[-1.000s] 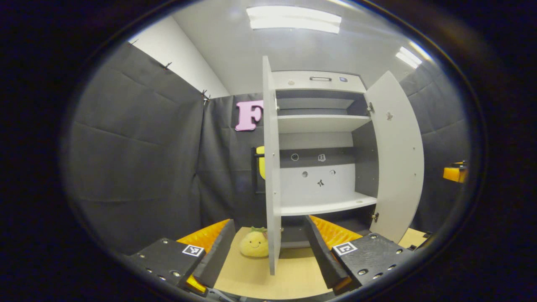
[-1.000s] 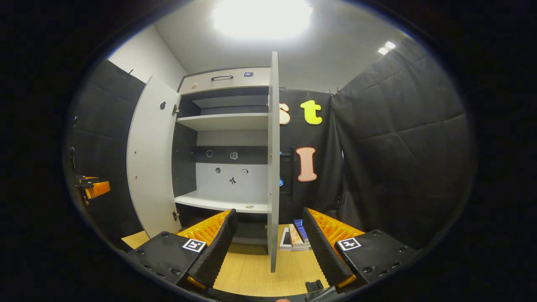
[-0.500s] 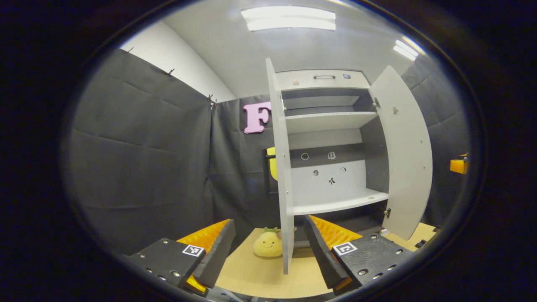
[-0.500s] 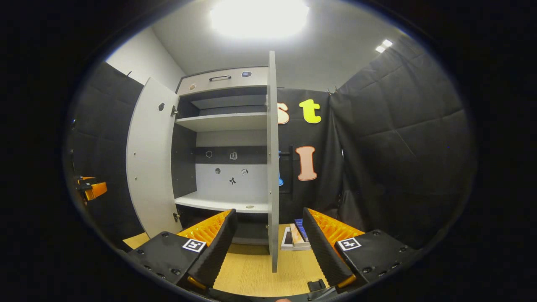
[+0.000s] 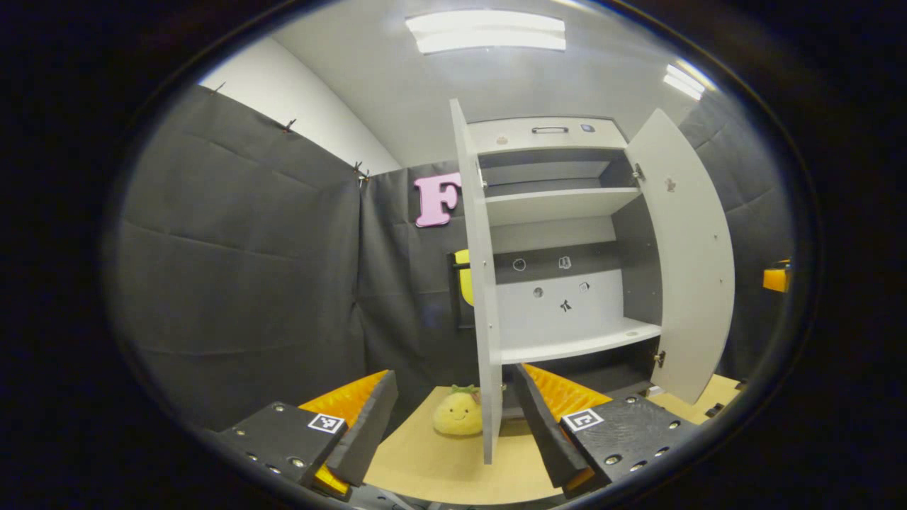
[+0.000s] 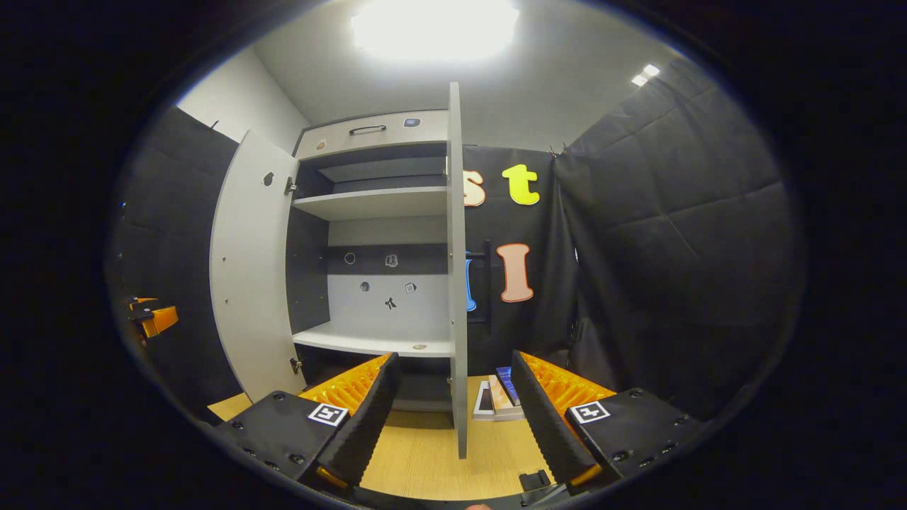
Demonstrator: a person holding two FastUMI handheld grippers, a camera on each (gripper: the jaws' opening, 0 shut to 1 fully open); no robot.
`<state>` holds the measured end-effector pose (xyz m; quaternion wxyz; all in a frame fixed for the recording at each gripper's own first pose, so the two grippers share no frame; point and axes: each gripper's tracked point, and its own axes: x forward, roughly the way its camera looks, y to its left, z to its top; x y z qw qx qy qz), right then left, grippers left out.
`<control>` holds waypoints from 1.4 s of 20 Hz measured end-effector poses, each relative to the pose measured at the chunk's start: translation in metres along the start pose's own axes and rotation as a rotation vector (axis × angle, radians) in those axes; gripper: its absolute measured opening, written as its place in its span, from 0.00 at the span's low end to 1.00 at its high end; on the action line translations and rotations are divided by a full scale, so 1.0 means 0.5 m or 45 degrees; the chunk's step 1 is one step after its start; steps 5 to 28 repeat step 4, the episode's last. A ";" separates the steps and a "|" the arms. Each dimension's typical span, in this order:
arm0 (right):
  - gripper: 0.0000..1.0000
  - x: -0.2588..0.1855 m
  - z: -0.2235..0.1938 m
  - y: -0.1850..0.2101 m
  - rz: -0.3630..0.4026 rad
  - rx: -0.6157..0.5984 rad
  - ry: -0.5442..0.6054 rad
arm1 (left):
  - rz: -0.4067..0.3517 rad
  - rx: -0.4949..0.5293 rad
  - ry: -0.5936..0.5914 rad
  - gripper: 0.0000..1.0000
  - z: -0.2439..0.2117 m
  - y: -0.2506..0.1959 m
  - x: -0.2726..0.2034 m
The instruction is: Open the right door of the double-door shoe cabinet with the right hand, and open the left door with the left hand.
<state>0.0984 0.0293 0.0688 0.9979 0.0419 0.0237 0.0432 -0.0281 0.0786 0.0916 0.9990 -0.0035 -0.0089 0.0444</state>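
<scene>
The white shoe cabinet (image 5: 560, 205) stands with both doors swung out. In the left gripper view the left door (image 5: 485, 297) is edge-on, its lower edge between the spread fingers of my left gripper (image 5: 453, 425), nearer the right finger and untouched. The right door (image 5: 691, 262) hangs wide beyond it. In the right gripper view the right door (image 6: 457, 283) is edge-on between the parted fingers of my right gripper (image 6: 453, 418), also untouched, and the left door (image 6: 251, 262) stands wide. Both grippers are open and hold nothing.
A yellow plush toy (image 5: 457, 414) sits on the wooden table (image 5: 425, 467) left of the left door. Flat boxes (image 6: 496, 400) lie on the table (image 6: 418, 460) right of the right door. Bare shelves (image 6: 368, 343) inside. The other gripper shows far off (image 5: 776, 278), (image 6: 156, 319).
In the left gripper view the left door's edge has slid rightward toward the right finger, and the plush with it. The right gripper view has hardly shifted. Both grippers stayed open.
</scene>
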 end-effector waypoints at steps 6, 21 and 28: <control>0.98 0.001 0.000 -0.001 -0.006 0.000 -0.005 | 0.001 0.003 -0.019 0.95 0.005 0.000 0.000; 0.98 0.001 0.000 -0.001 -0.006 0.000 -0.005 | 0.001 0.003 -0.019 0.95 0.005 0.000 0.000; 0.98 0.001 0.000 -0.001 -0.006 0.000 -0.005 | 0.001 0.003 -0.019 0.95 0.005 0.000 0.000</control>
